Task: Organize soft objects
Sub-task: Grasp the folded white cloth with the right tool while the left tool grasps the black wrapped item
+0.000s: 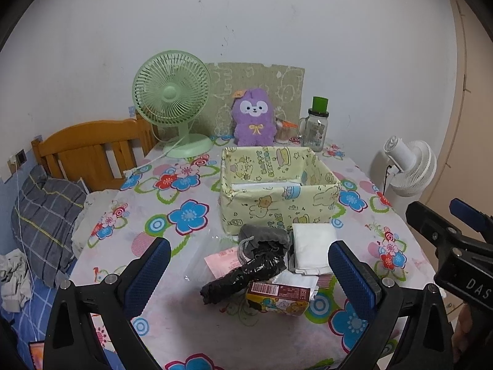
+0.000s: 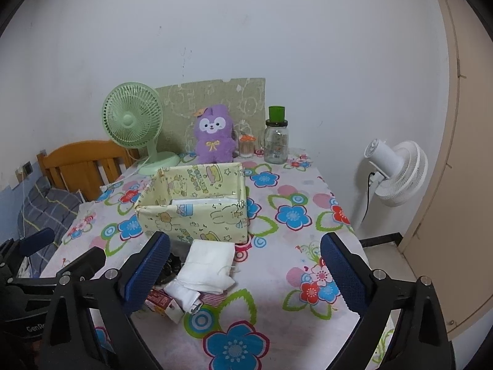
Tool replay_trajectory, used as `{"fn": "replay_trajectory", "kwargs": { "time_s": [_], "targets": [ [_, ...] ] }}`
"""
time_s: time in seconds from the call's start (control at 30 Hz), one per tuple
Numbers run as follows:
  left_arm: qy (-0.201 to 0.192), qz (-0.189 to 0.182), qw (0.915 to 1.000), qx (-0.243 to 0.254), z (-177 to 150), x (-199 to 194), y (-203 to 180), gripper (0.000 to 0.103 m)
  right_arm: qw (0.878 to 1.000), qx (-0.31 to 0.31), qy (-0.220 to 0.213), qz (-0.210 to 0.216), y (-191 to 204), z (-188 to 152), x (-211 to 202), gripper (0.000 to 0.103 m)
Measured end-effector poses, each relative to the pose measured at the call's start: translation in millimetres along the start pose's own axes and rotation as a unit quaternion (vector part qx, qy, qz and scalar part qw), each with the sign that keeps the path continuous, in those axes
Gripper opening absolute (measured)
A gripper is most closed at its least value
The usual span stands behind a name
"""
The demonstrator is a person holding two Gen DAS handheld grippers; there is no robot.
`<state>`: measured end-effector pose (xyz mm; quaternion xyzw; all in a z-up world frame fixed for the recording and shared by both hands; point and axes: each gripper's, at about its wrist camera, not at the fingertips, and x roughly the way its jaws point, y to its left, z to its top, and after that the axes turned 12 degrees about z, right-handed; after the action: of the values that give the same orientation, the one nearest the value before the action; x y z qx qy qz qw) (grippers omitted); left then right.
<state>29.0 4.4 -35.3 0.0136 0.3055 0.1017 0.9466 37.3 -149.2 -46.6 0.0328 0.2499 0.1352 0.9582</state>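
Note:
A yellow cartoon-print storage box (image 1: 279, 206) (image 2: 197, 219) stands open on the floral table, with something white inside. In front of it lies a pile: a grey drawstring pouch (image 1: 262, 236), a crumpled black plastic bag (image 1: 246, 273), a white folded cloth (image 1: 312, 248) (image 2: 208, 266), a pink packet (image 1: 222, 262) and a small printed carton (image 1: 277, 297) (image 2: 163, 303). My left gripper (image 1: 249, 274) is open and empty, hovering over the pile. My right gripper (image 2: 245, 273) is open and empty, above the table just right of the pile. A purple plush toy (image 1: 254, 118) (image 2: 214, 137) sits at the back.
A green desk fan (image 1: 172, 101) (image 2: 134, 123), a glass jar with green lid (image 1: 317, 125) (image 2: 277, 137) and a toothpick holder (image 2: 246, 145) stand along the back wall. A bed with wooden headboard (image 1: 92, 151) lies left. A white floor fan (image 2: 397, 172) stands right.

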Motion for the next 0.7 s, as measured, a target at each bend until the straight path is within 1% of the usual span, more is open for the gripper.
{"fn": "replay_trajectory", "kwargs": {
  "time_s": [0.2,0.27,0.57,0.7],
  "targets": [
    [0.009,0.003,0.9999,0.006,-5,12,-3,0.096,1.000,0.004,0.010,0.009,-1,-7,16,0.099],
    [0.018,0.004,0.9998,0.009,-8,19,-5,0.095,1.000,0.003,0.017,0.011,-1,-9,22,0.099],
    [0.051,-0.004,0.9985,0.018,-21,45,-16,0.093,0.999,0.002,0.046,0.029,1,-22,51,0.098],
    [0.066,-0.002,0.9976,0.024,-24,58,-20,0.093,0.998,0.003,0.060,0.036,3,-27,67,0.098]
  ]
}}
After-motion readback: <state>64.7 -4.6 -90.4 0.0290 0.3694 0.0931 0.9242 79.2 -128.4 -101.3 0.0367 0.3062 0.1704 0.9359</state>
